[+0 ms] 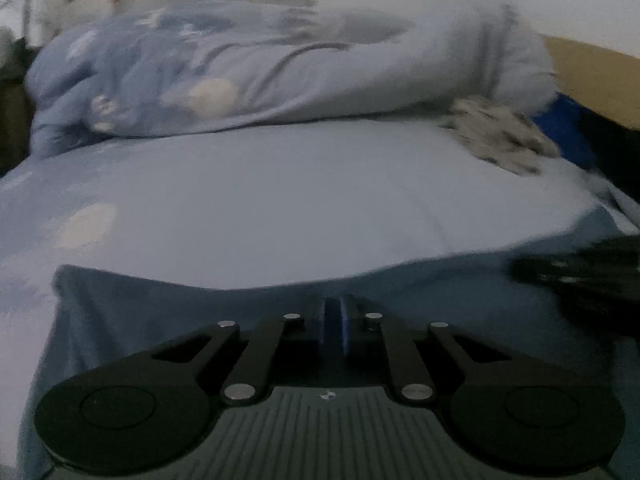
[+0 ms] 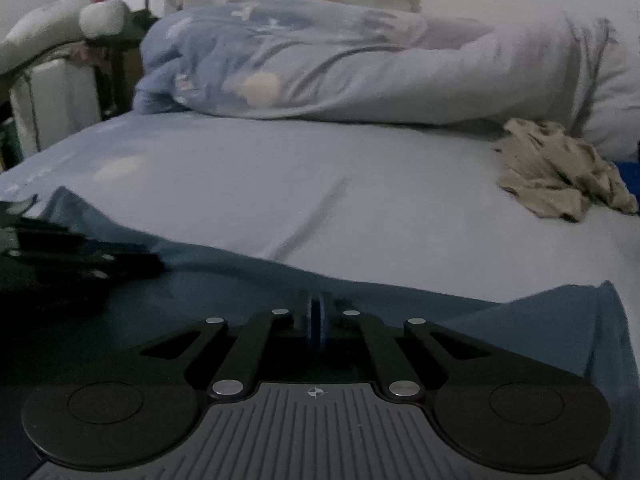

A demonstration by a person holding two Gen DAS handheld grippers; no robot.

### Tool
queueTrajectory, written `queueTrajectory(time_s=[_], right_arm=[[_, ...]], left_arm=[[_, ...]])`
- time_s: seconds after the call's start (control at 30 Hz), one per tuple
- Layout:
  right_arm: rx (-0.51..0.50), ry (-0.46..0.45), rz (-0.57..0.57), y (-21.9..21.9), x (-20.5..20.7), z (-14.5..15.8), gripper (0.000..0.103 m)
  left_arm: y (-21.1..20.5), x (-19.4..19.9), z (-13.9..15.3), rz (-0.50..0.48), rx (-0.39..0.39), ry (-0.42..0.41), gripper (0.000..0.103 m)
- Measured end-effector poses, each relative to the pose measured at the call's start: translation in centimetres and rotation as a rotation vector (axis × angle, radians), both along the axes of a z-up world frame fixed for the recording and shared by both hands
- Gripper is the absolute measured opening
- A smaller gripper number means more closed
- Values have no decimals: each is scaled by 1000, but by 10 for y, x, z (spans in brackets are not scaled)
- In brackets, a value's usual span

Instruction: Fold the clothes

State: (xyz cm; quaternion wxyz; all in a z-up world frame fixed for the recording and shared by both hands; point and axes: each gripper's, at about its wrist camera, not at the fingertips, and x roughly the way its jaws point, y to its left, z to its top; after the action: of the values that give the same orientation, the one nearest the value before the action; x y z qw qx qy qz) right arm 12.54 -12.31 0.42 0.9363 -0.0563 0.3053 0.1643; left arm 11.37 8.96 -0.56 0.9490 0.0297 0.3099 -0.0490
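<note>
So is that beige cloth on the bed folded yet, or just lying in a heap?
Still a heap. The beige cloth lies crumpled and creased on the bed sheet, beside the rolled duvet.

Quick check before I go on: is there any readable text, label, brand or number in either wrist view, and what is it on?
No readable words or numbers in either view.
Left gripper base: a small round crosshair mark, no lettering.
Right gripper base: the same crosshair mark, no lettering.
Quilt: printed pale shapes only, too blurred to tell any writing.
Blue garment and beige garment: no tag or print visible.
</note>
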Motion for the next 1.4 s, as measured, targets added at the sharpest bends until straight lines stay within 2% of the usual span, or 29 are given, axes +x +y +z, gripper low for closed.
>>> queueTrajectory(time_s=[0.17, 0.33, 0.43, 0.53, 0.63, 0.73, 0.83, 0.87, 0.9, 0.97, 1.03, 1.07, 1.1, 1.13, 1.23, 1.3, 1.33, 1.4], right_arm=[[76, 35, -84, -45, 13, -3, 0], [65, 36, -136, -78, 17, -2, 0], [122, 53, -181, -103, 18, -5, 0], [81, 31, -231, -120, 14, -5, 0], [130, 36, -255, -138, 11, -5, 0], [128, 15, -272, -145, 6, -4, 0], [55, -17, -355, -153, -2, -2, 0], [11, -24, -434, -159, -4, -2, 1], [-16, -23, -502, -167, -6, -1, 3], [-20, -22, -577, -183, -12, 4, 3], [-60, -63, -590, -182, -24, 14, 4], [-74, -89, -580, -177, -32, 20, 4], [-85, -112, -566, -171, -40, 27, 4], [-86, -130, -537, -163, -49, 34, 5], [-69, -187, -422, -127, -81, 55, 25], [-37, -206, -354, -97, -108, 64, 44], [-18, -205, -316, -79, -124, 68, 48], [20, -190, -232, -40, -157, 69, 62]], left_arm=[[37, 1, 0, 113, 15, 5, 6], [55, 0, 1, 170, 18, 6, 6], [63, 0, 1, 202, 39, 4, 6], [70, -2, 2, 218, 44, -3, 6], [73, -2, 4, 231, 39, -9, 6], [80, -5, 6, 258, 54, -21, 6], [86, -9, 8, 275, 102, -31, 6], [89, -10, 9, 311, 138, -31, 11], [96, -11, 10, 355, 163, -26, 12], [113, -13, 13, 418, 163, -9, 12], [128, -20, 19, 440, 149, 3, 12], [134, -25, 22, 433, 155, 1, 17], [139, -29, 25, 427, 161, 0, 26], [145, -34, 28, 415, 144, 1, 29], [164, -48, 37, 359, 48, -12, 39], [171, -56, 40, 311, 11, -32, 55], [174, -58, 41, 292, -13, -36, 55], [180, -59, 41, 272, -58, -37, 55]])
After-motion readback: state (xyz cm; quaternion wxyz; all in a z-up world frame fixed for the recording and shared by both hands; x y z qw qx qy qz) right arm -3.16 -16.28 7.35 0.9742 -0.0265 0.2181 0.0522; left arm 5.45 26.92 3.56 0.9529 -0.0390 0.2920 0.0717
